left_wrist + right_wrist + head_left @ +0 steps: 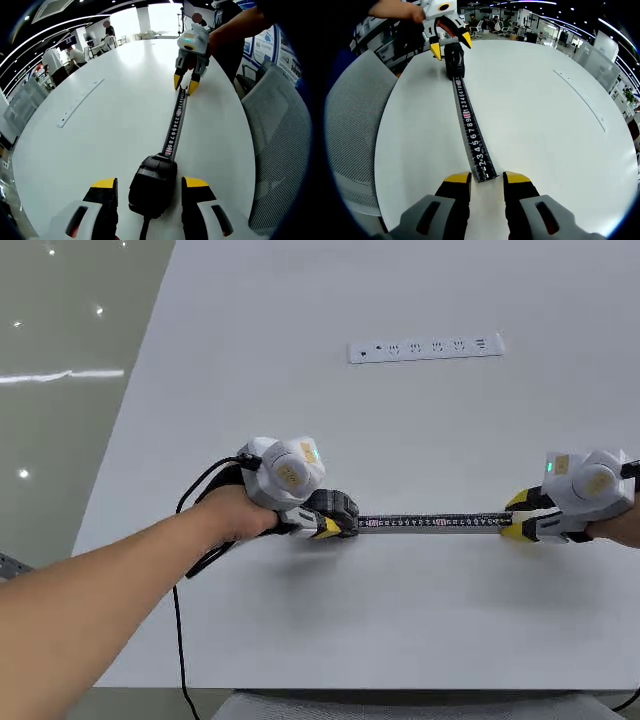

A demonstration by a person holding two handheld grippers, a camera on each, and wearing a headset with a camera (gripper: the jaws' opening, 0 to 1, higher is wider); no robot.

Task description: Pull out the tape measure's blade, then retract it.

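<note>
The tape measure [335,512] stands on its edge on the white tabletop [300,390], near the person's edge of it, with its blade [435,522] drawn out flat across the surface, numbers up. The case sits between the jaws of the left tool [150,183], which bracket it on both sides. A sliver of tabletop shows beside one jaw, so I cannot tell whether they actually press it. That bracing is probably what keeps the case from sliding towards the pull. At the far end, the blade's tip lies at the mouth of the right tool [487,177], whose jaws stand apart with bare tabletop between them (nothing pinched, as far as its own view shows). The pulling-out looks done and the retraction is not yet made. A power strip [425,347] lies well apart, further back.
</note>
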